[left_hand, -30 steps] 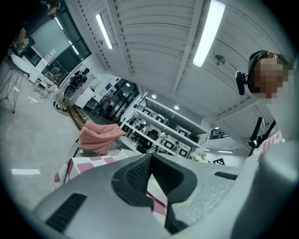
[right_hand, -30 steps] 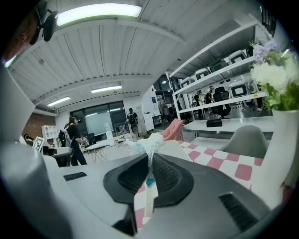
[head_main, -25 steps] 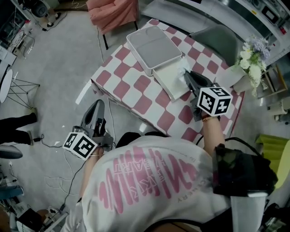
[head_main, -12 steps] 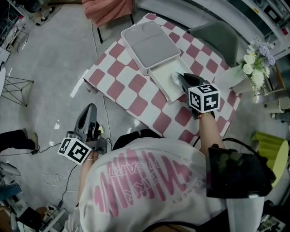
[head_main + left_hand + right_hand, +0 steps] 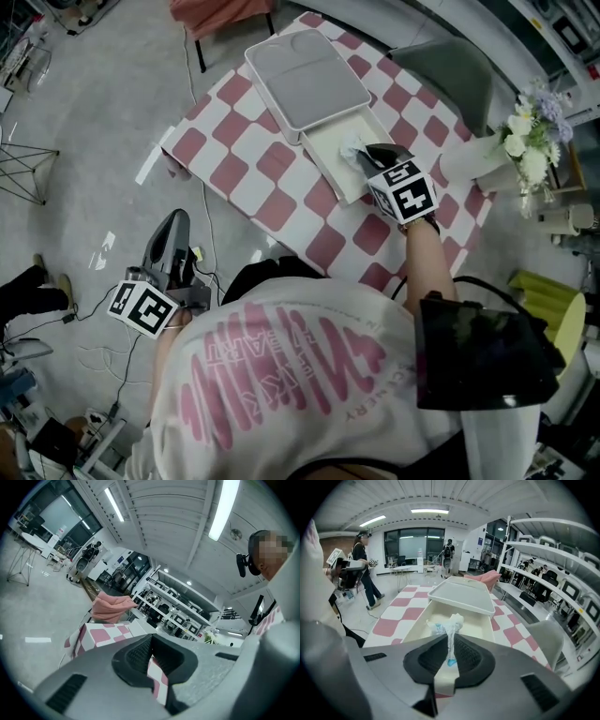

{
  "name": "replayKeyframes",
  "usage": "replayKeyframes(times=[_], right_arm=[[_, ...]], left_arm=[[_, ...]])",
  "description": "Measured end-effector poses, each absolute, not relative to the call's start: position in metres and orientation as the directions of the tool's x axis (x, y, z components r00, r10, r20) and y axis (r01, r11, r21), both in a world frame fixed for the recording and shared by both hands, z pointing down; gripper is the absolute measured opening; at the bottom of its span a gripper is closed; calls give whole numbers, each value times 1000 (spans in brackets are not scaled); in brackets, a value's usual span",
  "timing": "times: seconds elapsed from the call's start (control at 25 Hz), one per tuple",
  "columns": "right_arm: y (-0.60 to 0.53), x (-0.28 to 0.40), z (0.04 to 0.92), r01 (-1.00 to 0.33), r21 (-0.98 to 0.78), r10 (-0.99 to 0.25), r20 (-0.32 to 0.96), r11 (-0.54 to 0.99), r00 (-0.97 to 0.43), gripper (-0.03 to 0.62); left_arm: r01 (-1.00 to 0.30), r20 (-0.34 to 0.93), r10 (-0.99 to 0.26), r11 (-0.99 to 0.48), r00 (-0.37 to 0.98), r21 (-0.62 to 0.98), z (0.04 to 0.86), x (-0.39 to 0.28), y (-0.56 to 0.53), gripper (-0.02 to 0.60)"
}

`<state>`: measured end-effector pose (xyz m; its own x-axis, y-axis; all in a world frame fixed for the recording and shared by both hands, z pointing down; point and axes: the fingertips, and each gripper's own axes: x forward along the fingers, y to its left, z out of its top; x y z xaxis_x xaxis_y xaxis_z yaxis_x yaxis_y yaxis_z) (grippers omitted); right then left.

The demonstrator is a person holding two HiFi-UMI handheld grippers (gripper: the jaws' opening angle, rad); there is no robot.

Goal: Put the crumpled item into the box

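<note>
Toward the far edge of the table, why is the right gripper poised there? — desk

It dangles one crumpled plastic wrapper over the near end of the one open white box, likely to drop it inside. Its jaws have just been easing apart, yet the pads pinch the wrapper's tail. — photographer

And the rest? — desk

One lid lies against the box's far end, taken off so the box can receive the wrapper. The left gripper, jaws together on nothing, idles off the table's near edge. Two grippers in all. — photographer
</note>
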<state>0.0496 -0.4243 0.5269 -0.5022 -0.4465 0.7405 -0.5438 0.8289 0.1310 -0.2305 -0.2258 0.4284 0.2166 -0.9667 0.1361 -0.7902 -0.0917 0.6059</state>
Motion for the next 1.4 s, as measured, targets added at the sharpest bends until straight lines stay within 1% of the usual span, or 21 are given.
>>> replayKeyframes(times=[0.2, 0.48, 0.6, 1.4], right_arm=[[-421, 46, 539, -495, 131, -395, 785, 859, -477, 35], [-417, 44, 554, -379, 232, -378, 845, 896, -377, 38], [-416, 43, 558, -342, 244, -365, 860, 907, -355, 40], [-415, 43, 562, -335, 230, -344, 876, 914, -338, 52]], left_arm=[[-786, 141, -963, -99, 230, 611, 430, -225, -224, 8], [-788, 141, -961, -107, 239, 606, 429, -222, -229, 8], [-788, 139, -962, -106, 236, 607, 429, -223, -229, 8], [-788, 136, -961, -111, 240, 606, 428, -221, -232, 8]])
